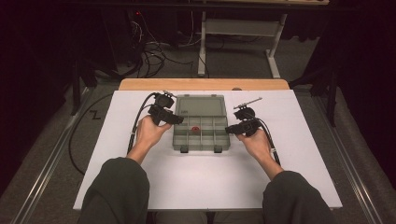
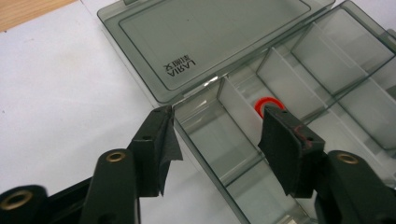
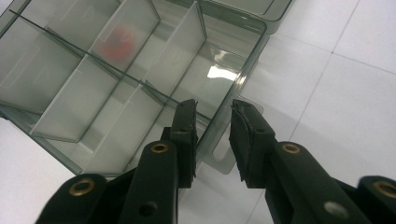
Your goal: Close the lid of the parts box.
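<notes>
A smoky clear compartment box (image 1: 174, 140) lies in the middle of the white board, its lid (image 1: 200, 105) folded back flat. A small red ring (image 1: 195, 128) sits in one middle compartment. My left gripper (image 1: 176, 120) is at the box's left side. In the left gripper view it (image 2: 217, 135) stands open astride the box's left wall (image 2: 205, 163), one jaw outside, the other inside near the red ring (image 2: 266, 103). My right gripper (image 1: 229, 129) is at the box's right side. There it (image 3: 212, 119) straddles the right wall (image 3: 252, 51) with a narrow gap, pads not pressing.
The white board (image 1: 210, 182) lies on a wooden table (image 1: 203, 84). A latch tab (image 3: 224, 158) juts from the box beside my right jaws. Cables (image 1: 149, 51) and a desk frame (image 1: 203, 42) stand on the floor beyond the table.
</notes>
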Demonstrator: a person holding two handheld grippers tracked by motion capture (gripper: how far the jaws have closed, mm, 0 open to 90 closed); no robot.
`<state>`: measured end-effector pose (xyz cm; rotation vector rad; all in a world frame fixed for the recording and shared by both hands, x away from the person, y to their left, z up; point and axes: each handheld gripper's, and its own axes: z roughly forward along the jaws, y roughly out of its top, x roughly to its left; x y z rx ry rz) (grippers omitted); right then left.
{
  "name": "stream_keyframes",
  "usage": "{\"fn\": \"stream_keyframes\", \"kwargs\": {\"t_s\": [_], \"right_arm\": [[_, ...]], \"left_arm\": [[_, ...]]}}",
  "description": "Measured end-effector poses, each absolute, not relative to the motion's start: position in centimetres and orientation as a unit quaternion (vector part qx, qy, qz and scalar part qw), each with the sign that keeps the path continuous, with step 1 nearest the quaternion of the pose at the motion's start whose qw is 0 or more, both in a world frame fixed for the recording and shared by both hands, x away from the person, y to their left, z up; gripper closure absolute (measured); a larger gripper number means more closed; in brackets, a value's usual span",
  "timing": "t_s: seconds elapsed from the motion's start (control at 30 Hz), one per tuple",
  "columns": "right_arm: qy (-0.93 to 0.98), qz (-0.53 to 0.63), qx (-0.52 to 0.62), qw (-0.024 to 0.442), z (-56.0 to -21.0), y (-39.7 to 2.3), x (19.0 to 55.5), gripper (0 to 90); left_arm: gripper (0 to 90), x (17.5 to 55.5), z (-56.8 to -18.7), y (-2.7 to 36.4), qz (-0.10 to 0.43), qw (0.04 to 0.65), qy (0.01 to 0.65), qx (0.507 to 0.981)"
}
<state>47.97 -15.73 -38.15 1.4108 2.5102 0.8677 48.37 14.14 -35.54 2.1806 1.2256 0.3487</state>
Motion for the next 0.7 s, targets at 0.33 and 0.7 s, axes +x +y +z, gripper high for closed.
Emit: {"fn": "stream_keyframes", "kwargs": {"t_s": [0.33, 0.7], "right_arm": [[0.836, 0.281, 0.468, 0.064, -38.2, -15.6, 48.3, 75.9], [0.834, 0.285, 0.469, 0.061, -38.3, -15.7, 48.3, 76.5]], "left_arm": [[40.5, 49.1, -35.8, 14.5, 0.128, 0.311, 0.473, 0.814], [41.7, 50.1, -36.2, 14.1, 0.133, 0.308, 0.475, 0.813]]}}
